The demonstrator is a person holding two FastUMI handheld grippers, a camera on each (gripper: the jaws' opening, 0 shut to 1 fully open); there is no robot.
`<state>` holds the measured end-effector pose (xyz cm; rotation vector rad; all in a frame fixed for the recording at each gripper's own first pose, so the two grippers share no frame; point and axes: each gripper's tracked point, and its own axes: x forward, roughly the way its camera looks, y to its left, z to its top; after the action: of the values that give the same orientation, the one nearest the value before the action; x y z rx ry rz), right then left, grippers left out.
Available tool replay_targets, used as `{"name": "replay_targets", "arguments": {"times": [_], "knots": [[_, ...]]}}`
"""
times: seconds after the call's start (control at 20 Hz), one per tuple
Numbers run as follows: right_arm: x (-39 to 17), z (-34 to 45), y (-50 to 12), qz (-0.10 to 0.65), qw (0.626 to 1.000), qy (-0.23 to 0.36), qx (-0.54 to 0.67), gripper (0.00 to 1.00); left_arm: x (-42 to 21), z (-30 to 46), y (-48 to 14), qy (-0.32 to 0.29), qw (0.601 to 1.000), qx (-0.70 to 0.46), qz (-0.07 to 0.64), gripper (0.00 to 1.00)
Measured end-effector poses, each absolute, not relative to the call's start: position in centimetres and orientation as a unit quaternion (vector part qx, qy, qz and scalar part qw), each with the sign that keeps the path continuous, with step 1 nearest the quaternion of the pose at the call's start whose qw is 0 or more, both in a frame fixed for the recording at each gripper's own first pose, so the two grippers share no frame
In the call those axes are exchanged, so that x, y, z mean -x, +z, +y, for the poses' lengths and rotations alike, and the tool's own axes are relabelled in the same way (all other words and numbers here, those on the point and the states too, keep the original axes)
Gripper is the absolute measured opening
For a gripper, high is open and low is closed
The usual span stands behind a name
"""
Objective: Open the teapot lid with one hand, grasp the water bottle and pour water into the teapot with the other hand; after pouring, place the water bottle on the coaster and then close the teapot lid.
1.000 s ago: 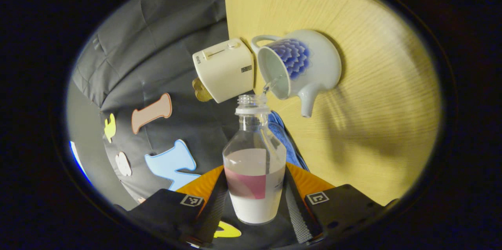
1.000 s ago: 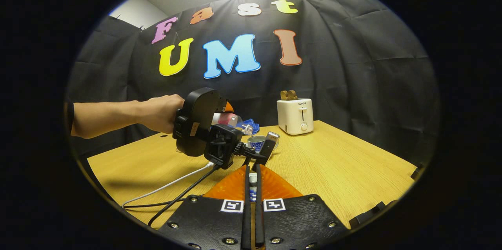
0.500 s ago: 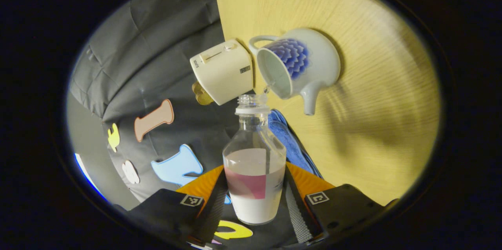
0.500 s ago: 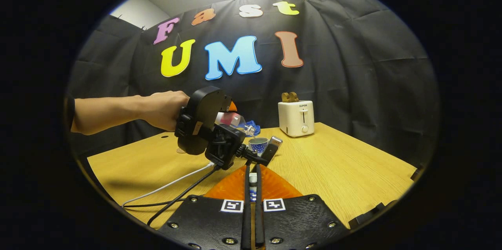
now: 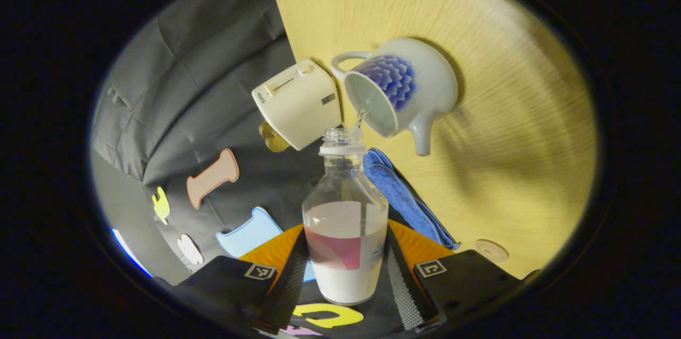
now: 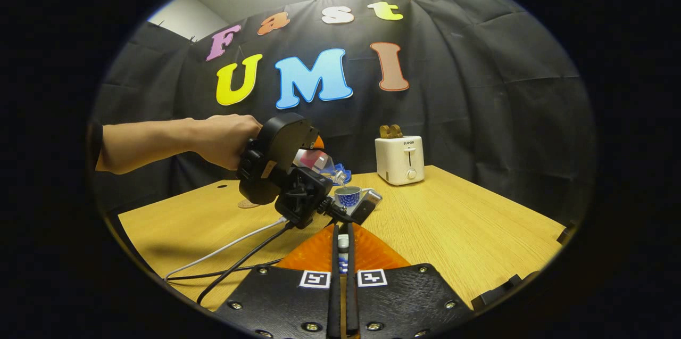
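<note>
Left gripper view, left gripper (image 5: pixel 346 275) clamped on tilted water bottle (image 5: pixel 346 232), thin stream entering open teapot (image 5: pixel 404 89) mid-table, right gripper (image 6: pixel 342 254) fingers nearly together, apparently pinching the lid (image 6: pixel 343 243).

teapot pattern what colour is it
Blue petal pattern on the white teapot, clearest in the left gripper view.

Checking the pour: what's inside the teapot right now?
A thin stream from the water bottle enters the open teapot. Its pale inner wall shows; the water level is hidden.
</note>
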<state>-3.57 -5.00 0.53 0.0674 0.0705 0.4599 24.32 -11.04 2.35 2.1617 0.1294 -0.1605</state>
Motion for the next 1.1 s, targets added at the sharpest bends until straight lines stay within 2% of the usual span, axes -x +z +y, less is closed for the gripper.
{"name": "replay_targets", "arguments": {"times": [0.35, 0.75, 1.1], "knots": [[3.6, -5.1, 0.4, 0.034, 0.972, 0.231, -0.031, 0.04, -24.4, -11.5, 2.9, -0.067, 0.443, -0.893, 0.046, 0.87], [3.5, -5.1, 0.6, 0.033, 0.972, 0.230, -0.030, 0.04, -24.6, -11.5, 3.6, -0.065, 0.443, -0.893, 0.044, 0.87], [3.3, -5.0, 0.6, 0.035, 0.973, 0.227, -0.027, 0.04, -24.6, -11.3, 2.3, -0.075, 0.460, -0.883, 0.049, 0.87]]}}
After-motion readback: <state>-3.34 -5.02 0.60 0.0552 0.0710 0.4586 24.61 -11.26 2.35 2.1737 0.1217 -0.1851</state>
